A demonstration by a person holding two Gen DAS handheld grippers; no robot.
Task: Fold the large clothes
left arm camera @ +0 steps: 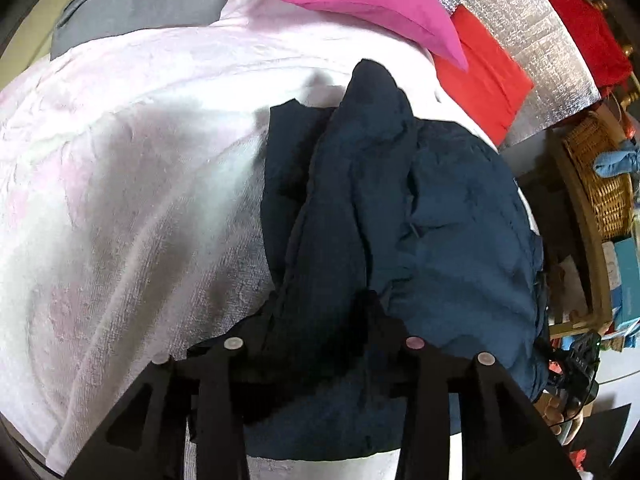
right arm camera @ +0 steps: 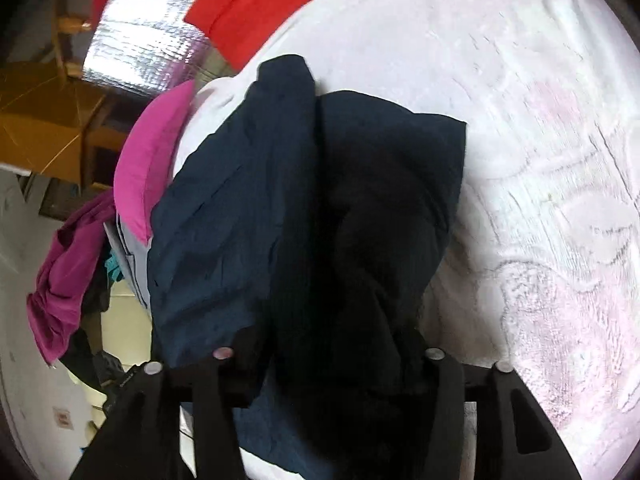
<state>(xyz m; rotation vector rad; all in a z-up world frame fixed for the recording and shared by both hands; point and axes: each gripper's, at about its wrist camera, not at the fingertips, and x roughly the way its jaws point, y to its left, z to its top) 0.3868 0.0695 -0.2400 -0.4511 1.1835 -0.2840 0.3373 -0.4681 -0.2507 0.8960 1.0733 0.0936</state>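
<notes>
A large dark navy garment (left arm camera: 420, 208) lies bunched on a white and pink towel-covered bed (left arm camera: 120, 160). My left gripper (left arm camera: 320, 320) has its black fingers around a fold of the garment's near edge, with cloth between them. In the right wrist view the same navy garment (right arm camera: 240, 200) hangs in folds up from my right gripper (right arm camera: 332, 344), whose fingers hold a dark bunch of it. The fingertips of both grippers are hidden in the cloth.
A pink pillow (left arm camera: 360, 0) and a red cloth (left arm camera: 480, 80) lie at the far side of the bed, against a silver foil sheet (left arm camera: 540, 40). A wicker basket (left arm camera: 600, 176) stands at the right. A magenta garment (right arm camera: 68, 280) hangs off the bed's left side.
</notes>
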